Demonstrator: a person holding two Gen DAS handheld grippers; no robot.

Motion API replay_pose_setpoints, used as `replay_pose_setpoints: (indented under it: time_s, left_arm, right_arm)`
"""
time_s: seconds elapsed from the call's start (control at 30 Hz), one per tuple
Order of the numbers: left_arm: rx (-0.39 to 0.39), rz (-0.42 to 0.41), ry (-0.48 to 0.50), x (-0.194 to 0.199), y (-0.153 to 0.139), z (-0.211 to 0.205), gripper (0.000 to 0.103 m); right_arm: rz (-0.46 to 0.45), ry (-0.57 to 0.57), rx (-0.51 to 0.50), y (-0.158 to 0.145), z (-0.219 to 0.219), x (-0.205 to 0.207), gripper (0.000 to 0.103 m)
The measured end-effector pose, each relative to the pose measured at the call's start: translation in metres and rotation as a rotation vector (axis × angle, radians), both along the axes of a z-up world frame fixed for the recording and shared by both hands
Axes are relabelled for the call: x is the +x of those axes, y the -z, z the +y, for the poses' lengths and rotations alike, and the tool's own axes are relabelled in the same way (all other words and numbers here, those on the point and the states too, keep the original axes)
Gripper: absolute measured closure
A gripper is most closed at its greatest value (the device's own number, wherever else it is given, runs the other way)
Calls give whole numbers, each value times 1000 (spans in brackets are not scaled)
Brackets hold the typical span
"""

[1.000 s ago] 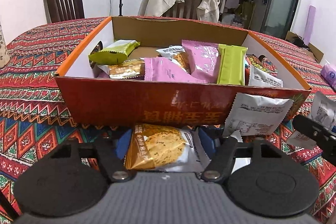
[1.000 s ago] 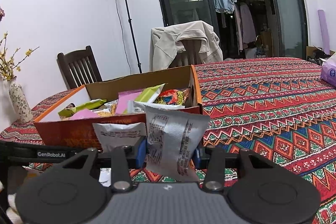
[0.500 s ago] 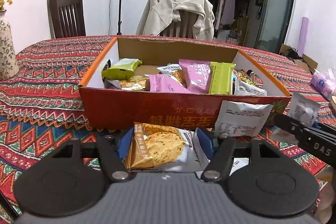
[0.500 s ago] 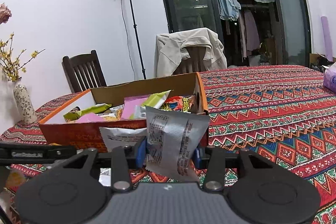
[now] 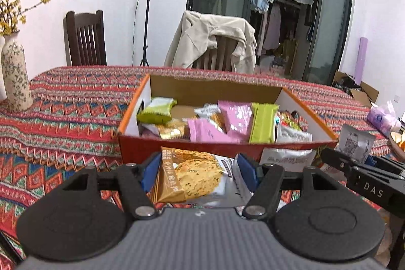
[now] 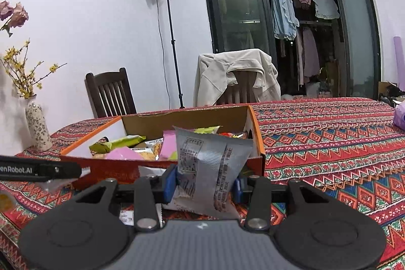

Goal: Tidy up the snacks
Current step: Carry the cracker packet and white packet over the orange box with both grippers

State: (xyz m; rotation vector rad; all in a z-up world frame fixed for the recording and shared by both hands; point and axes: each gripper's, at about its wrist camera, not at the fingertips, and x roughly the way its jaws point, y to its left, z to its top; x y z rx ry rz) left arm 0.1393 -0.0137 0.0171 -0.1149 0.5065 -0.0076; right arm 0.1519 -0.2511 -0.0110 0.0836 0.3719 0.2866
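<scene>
Left wrist view: the left gripper [image 5: 200, 172] is clamping a cracker packet [image 5: 192, 177] between its blue pads [image 5: 149, 172]. The packet is lying nearly flat, its long axis running across from pad to pad, printed face up, its brown end toward the left pad and its silver end toward the right. It is hanging in the air just in front of the near wall of the box [image 5: 141, 148], clear of the table [image 5: 63, 103]. The box is sitting open on the patterned cloth, holding green, pink and gold packets in a loose heap. A white packet [image 5: 287, 160] is leaning against the box's near wall by its right corner. The right gripper [image 5: 354, 156] is reaching in from the right edge, holding a silver packet [image 5: 355, 146] upright. A vase [image 5: 15, 77] is standing at the table's left edge; two chairs, one draped with a jacket [image 5: 212, 42], are standing beyond the far edge, with a glass door and hung clothes behind.

Right wrist view: the right gripper [image 6: 205, 185] is pinching the silver packet [image 6: 210, 168] at its lower half. The packet is standing on end, long axis vertical, printed back facing the camera, leaning slightly right. It is hovering before the box's [image 6: 257, 138] near right corner. The left gripper's finger [image 6: 40, 170] is entering from the left. A lamp stand is standing by the wall.
</scene>
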Motion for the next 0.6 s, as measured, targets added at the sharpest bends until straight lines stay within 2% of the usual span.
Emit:
replay_pose_setpoints:
  time_s: [0.3,0.6]
  left_arm:
    - [-10,-35,-18,16,-25,7,36]
    - [-12,-62,-51,44,-43,4,36]
  right_arm:
    - [-56,18,-11,-31,-1,6,61]
    - [-70,35,-3,-55,4,38,61]
